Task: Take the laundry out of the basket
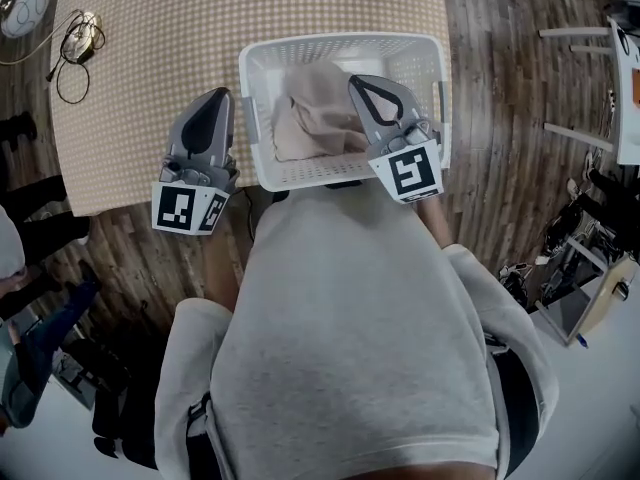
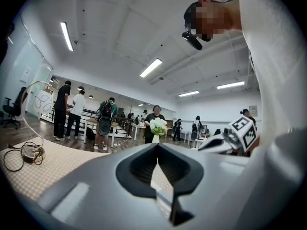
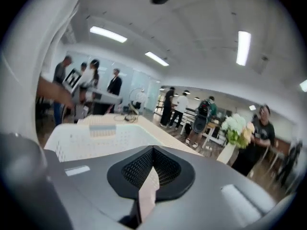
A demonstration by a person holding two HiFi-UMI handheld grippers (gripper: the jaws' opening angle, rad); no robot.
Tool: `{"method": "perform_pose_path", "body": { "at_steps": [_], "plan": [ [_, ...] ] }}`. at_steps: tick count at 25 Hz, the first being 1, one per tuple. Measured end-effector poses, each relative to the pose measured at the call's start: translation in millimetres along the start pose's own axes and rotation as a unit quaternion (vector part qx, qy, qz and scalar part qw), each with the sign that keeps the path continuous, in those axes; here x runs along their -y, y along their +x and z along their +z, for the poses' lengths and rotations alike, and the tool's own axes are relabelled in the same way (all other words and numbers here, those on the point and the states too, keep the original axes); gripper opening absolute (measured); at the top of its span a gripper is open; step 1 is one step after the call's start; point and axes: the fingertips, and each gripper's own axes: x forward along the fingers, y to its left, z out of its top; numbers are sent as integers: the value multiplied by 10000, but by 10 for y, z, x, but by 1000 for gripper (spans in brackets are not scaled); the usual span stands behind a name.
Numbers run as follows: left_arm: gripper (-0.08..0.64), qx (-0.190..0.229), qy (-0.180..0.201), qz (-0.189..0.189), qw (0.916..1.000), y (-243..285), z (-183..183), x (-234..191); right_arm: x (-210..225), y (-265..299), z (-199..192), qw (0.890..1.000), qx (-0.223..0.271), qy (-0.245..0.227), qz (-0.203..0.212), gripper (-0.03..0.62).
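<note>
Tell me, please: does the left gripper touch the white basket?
Apart. In the head view the left gripper is beside the white basket, and a narrow strip of checked tablecloth shows between them.

Head camera sits up top, staring steeply down past the person's grey-shirted chest at the white basket (image 1: 340,40) at 12 o'clock on the checked table (image 1: 150,28), near enough that both grippers fill mid-frame. The left gripper (image 1: 214,98) camera rides low and level just above that cloth, facing out across the room, and picks up the marker cube (image 2: 244,132) of the right gripper (image 1: 358,84) at 3 o'clock, while the right gripper camera tilts slightly down, hard against the basket wall at 9 o'clock. Both gripper views share the tabletop, the coiled cable (image 2: 21,157) and the flowers (image 2: 158,126) beyond.
</note>
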Motion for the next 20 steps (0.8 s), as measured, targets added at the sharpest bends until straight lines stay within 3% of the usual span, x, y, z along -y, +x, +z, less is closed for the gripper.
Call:
{"method": "perform_pose_path", "body": {
  "at_steps": [1,2,4,5,6,13,14,15,18,20],
  "plan": [
    [6,7,-2,-10,10000,7,0,3,-99,17,-61,9962,-277,-815,124,-2],
    [6,13,-5,-18,10000,14,0,7,-203,31,-153,9832,-607,-1699,290,-2],
    [6,36,-18,-29,10000,26,5,15,-374,46,-391,9381,-1256,-3163,649,-2],
    [6,51,-26,-30,10000,31,9,20,-431,48,-496,9205,-1471,-3530,807,-2],
    [7,68,-37,-28,10000,34,12,25,-475,45,-577,9128,-1603,-3634,953,-2],
    [6,174,-80,14,9998,33,40,41,-629,22,-950,9121,-2398,-2783,1820,3],
    [6,189,-85,26,9998,30,48,39,-649,22,-1009,9101,-2546,-2616,1960,53],
    [6,202,-94,40,9997,26,55,35,-673,21,-1083,9059,-2740,-2434,2120,203],
    [6,231,-119,81,9996,9,65,18,-726,67,-1340,8867,-3305,-2068,2486,489],
    [7,234,-125,110,9996,-1,65,12,-752,124,-1512,8731,-3572,-1981,2662,589]
  ]
}}
